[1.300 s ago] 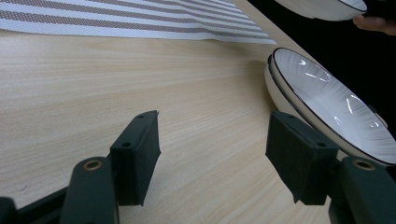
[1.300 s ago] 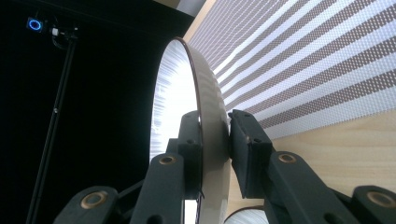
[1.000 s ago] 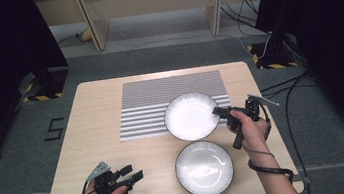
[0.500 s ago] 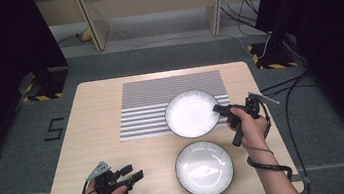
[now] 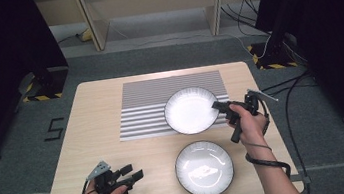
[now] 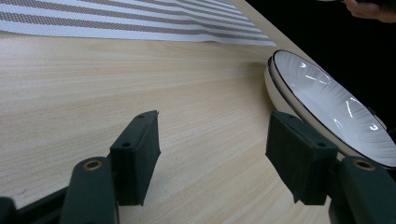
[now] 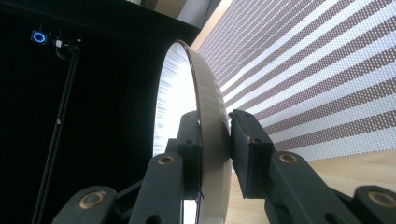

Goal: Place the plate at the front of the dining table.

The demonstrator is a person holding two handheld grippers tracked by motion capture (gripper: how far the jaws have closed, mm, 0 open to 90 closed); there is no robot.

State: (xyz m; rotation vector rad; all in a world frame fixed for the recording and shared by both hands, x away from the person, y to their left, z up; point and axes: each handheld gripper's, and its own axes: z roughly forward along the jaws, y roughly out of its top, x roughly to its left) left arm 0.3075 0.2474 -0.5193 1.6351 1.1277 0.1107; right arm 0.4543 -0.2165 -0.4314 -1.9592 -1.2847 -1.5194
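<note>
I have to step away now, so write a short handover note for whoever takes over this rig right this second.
Right gripper: shut on the rim of the far bowl, which is over the striped mat; whether it is lifted, I cannot tell.
Left gripper: open, holding nothing, over the table at its near left.
Near bowl: sits on bare wood near the front edge, untouched.
Done: far bowl gripped.
Left: probably move it to wherever it belongs.

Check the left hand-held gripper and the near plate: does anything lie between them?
Nothing does. In the high view, bare wooden table separates the open left hand-held gripper from the near plate; the left gripper view agrees.
</note>
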